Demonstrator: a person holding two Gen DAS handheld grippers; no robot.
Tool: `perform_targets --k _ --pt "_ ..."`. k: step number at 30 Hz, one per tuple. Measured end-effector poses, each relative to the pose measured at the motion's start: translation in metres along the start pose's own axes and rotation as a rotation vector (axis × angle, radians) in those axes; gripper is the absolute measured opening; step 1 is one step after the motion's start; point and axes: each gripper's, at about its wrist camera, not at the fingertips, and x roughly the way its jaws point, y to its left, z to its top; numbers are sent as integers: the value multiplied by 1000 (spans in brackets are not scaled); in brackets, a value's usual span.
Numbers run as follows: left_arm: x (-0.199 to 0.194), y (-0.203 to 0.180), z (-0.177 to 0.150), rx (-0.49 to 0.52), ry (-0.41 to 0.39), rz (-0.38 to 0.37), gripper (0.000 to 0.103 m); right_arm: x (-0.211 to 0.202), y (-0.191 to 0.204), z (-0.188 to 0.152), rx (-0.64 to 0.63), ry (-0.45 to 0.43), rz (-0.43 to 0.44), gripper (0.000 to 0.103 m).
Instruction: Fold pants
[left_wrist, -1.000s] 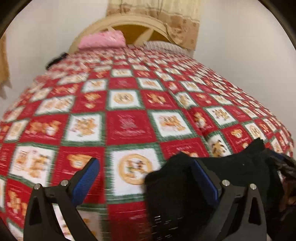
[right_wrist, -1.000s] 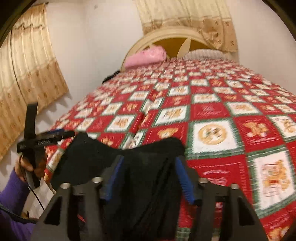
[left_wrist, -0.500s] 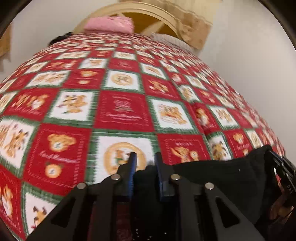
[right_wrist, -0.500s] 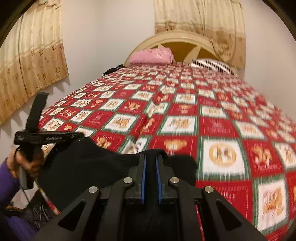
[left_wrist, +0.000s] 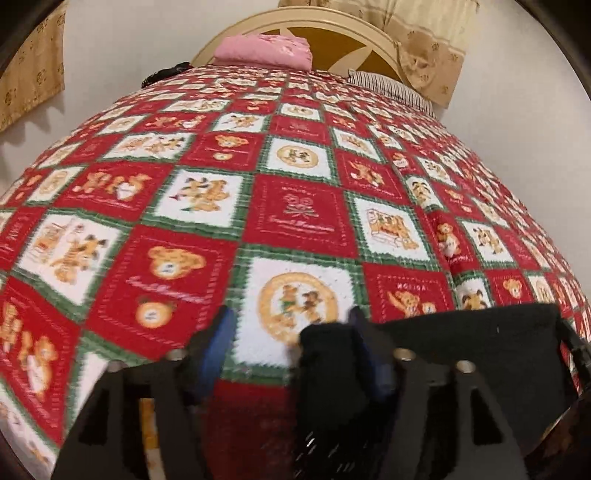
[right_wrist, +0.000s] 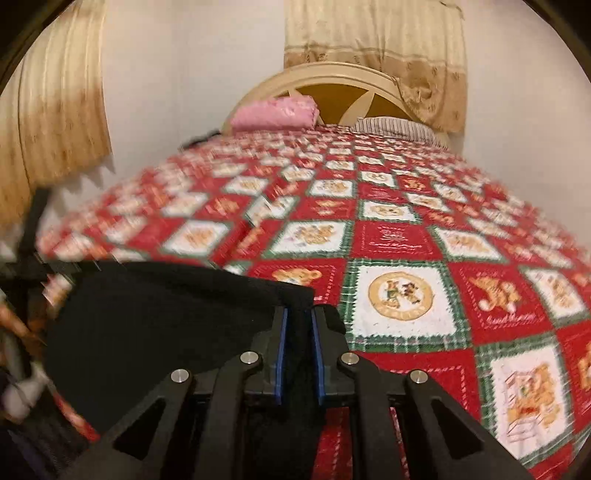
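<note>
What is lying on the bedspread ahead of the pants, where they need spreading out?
Nothing visible. The bedspread ahead of the black pants is bare right up to the pink pillow and striped pillow at the headboard.

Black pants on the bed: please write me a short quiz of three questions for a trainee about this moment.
1. True or false: the right gripper is clamped on the black pants.
2. Which best describes the left gripper? A) shut on the pants B) jaws apart, a fold of fabric beside its right finger C) out of view
3. Fill in: at the head of the bed, a ____ pillow lies beside a striped pillow.

Key
1. True: the blue pads pinch the fabric.
2. B: its jaws have just been opening and do not press the fabric.
3. pink
</note>
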Motion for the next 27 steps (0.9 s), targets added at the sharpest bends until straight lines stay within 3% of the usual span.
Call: perform_targets --k 3,5,8,12,14,15,20,27 --pt "-23 14 -5 -4 -66 1 87 -35 -5 -3 53 -59 -9 17" --pt "-36 20 -9 1 -101 7 88 -56 -5 -9 73 -79 -12 17" --pt "-48 17 -18 42 -110 -7 88 -74 7 -24 92 -46 62 17" --pt "-51 4 -30 107 -90 -30 88 -76 33 -40 52 17 100 20" --pt "-52 1 -35 111 -80 -40 88 -78 37 -45 53 26 100 32" --pt "-52 1 -38 107 -74 -53 88 -80 36 -47 70 31 113 33" --pt "-39 -10 -51 126 -27 -65 88 -74 36 -58 129 86 223 34" --pt "-29 -12 -60 118 -25 -48 95 -43 37 -56 120 60 220 34"
